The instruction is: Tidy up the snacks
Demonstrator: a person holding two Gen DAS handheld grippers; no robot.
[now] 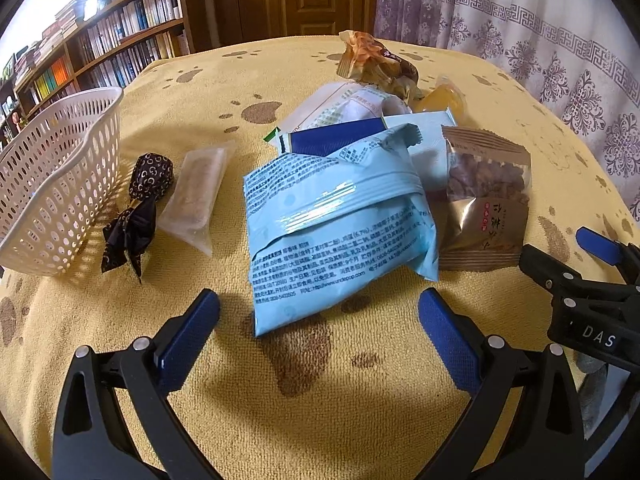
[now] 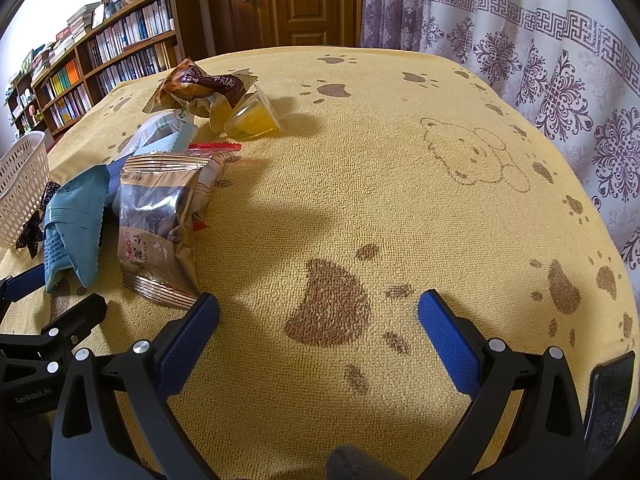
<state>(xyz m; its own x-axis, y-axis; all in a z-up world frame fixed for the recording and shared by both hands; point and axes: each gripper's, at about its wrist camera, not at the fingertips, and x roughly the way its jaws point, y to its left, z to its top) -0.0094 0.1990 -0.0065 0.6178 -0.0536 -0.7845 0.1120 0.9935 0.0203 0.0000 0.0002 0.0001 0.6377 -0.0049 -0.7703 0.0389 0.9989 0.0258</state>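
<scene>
Setup: we see a yellow paw-print cloth (image 2: pixel 360 184) over the table, a heap of snacks on it, and a white basket (image 1: pixel 60 184) at the left edge of the left wrist view.

Left gripper (image 1: pixel 320 316): released, jaws wide apart, nothing between them; it hovers low over the cloth.

Right gripper (image 2: pixel 318 316): released as well, empty, over bare cloth at the bottom centre of its view.

Target, our judgement: the light blue bag (image 1: pixel 336 232), since it lies nearest the left gripper.

Bag position: centre of the left wrist view, straight ahead of the left jaws, its near corner reaching toward the gap between them but not yet inside it.

Bag long axis: runs roughly away from the gripper, leaning slightly to the upper right of the frame.

Neighbours: the brown nut packet (image 1: pixel 486 200) touches the bag's right side; a dark bow-tied candy (image 1: pixel 140 204) and a clear wrapped bar (image 1: pixel 198 196) lie between bag and basket.

Nearer arm: the left; in the right wrist view the bag sits far at the left edge.

Basket direction: left of the bag, so we expect a leftward carry.
</scene>
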